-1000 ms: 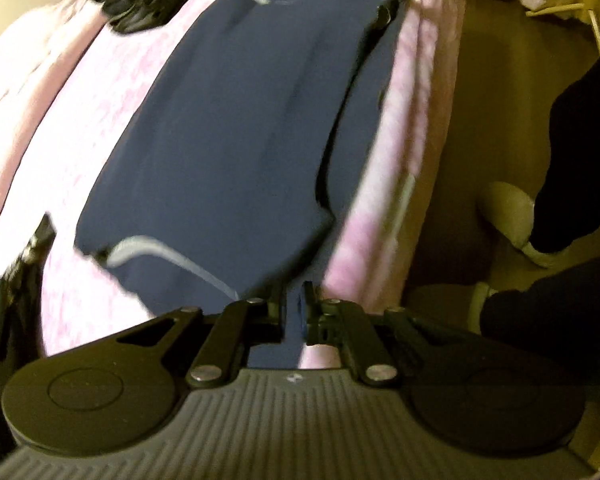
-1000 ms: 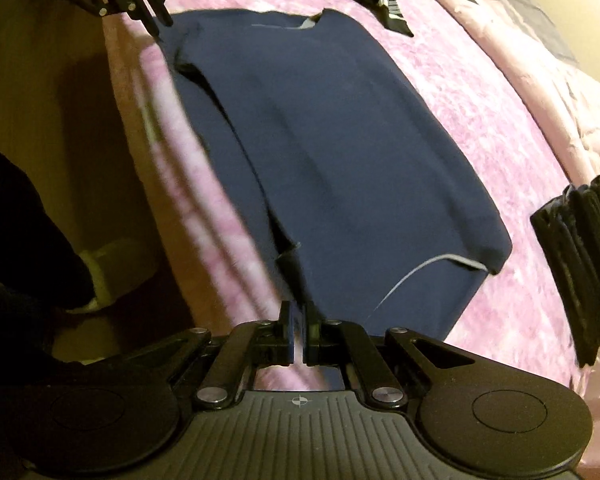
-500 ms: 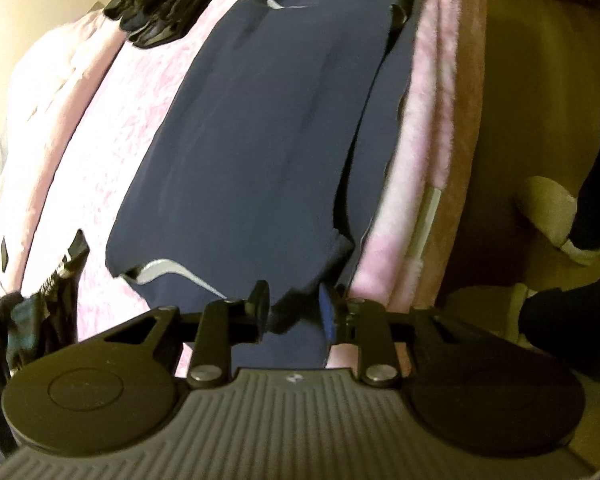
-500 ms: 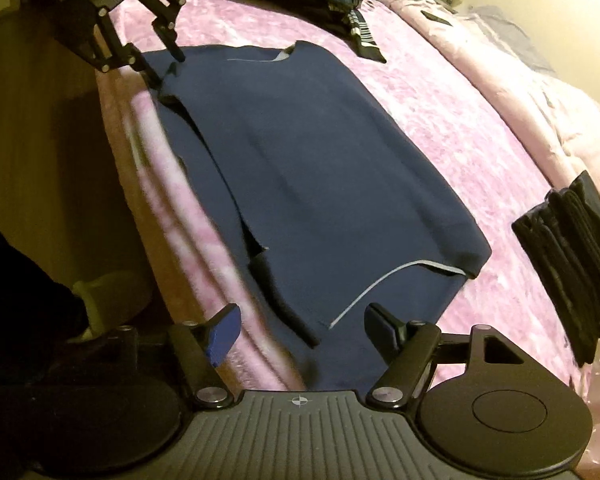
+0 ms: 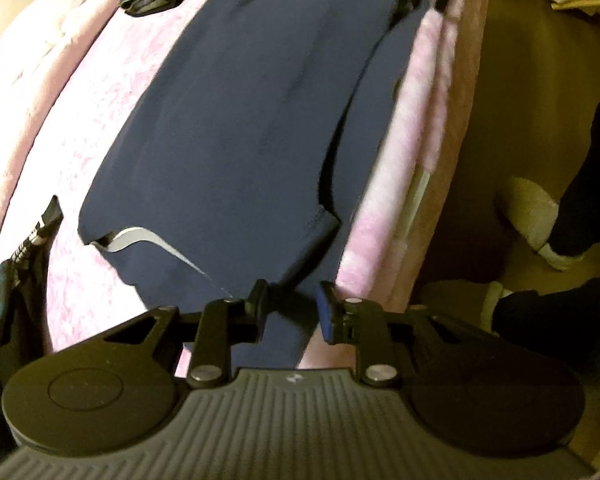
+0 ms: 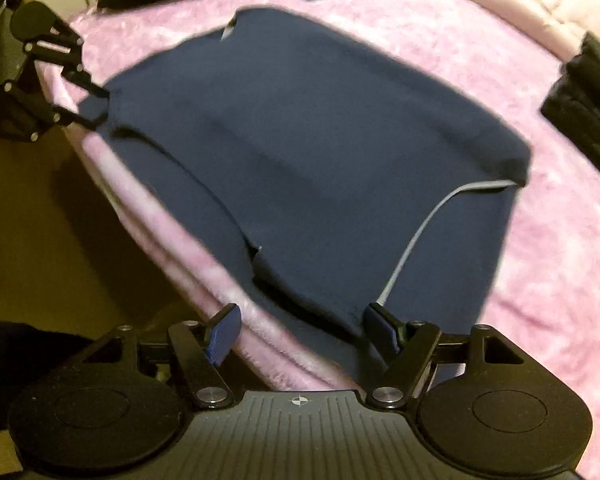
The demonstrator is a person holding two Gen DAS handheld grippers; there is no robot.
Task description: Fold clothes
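Both grippers empty: left gripper (image 5: 290, 306) slightly parted, right gripper (image 6: 302, 326) wide, at the navy shirt's (image 6: 320, 152) bed-edge side. I'd regrip that edge, fold evenly across.

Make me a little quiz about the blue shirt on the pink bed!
1. True or false: the navy shirt lies spread out on the pink blanket.
2. Pick one: the right gripper has its jaws A) wide open, B) shut on the shirt, C) shut on a sock.
3. Fill the gap: the black folded stack lies ___ the shirt (touching / apart from).

Key: 1 true; 2 A; 3 apart from.
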